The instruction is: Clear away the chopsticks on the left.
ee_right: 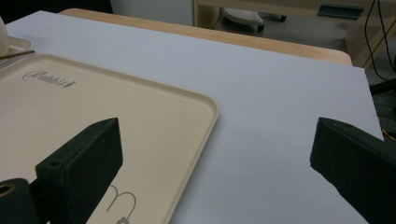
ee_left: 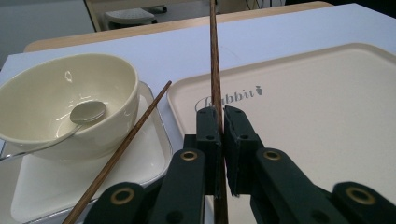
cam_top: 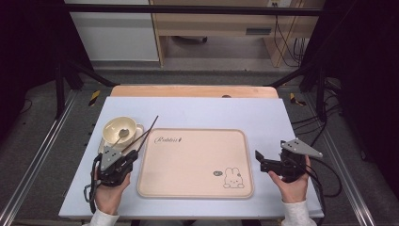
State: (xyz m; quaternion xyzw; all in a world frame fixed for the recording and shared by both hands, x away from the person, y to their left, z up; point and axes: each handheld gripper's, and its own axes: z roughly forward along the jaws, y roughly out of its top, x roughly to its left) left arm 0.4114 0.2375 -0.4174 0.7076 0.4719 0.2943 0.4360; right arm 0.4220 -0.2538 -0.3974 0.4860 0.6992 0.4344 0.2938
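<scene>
Here, listed from the biggest item down.

Desk (cam_top: 197,110) — covered with a pale blue-white sheet, a strip of wood showing at the far edge.

Tray (cam_top: 195,162) — beige, rounded corners, lying flat at the middle of the desk; script lettering near its far left corner, a small rabbit drawing near its near right corner.

Left tool (cam_top: 123,159) — held in the person's left hand just off the tray's left edge, jaws clenched on one chopstick.

Right tool (cam_top: 258,157) — held in the right hand just off the tray's right edge; in the right gripper view its jaws stand wide apart with nothing between them, above the tray's corner and the bare sheet.

Dish (ee_left: 149,154) — white, rectangular, to the left of the tray, carrying the bowl.

Bowl (cam_top: 121,131) — cream, upright on the dish.

Gripped chopstick (ee_left: 215,70) — dark wood, pinched between the left tool's pads, its far end reaching out over the tray's far left corner.

Second chopstick (ee_left: 126,144) — lying loose and slantwise across the dish, beside the bowl.

Spoon (ee_left: 86,113) — metal, bowl end resting inside the bowl, handle leaning out over the rim.
</scene>
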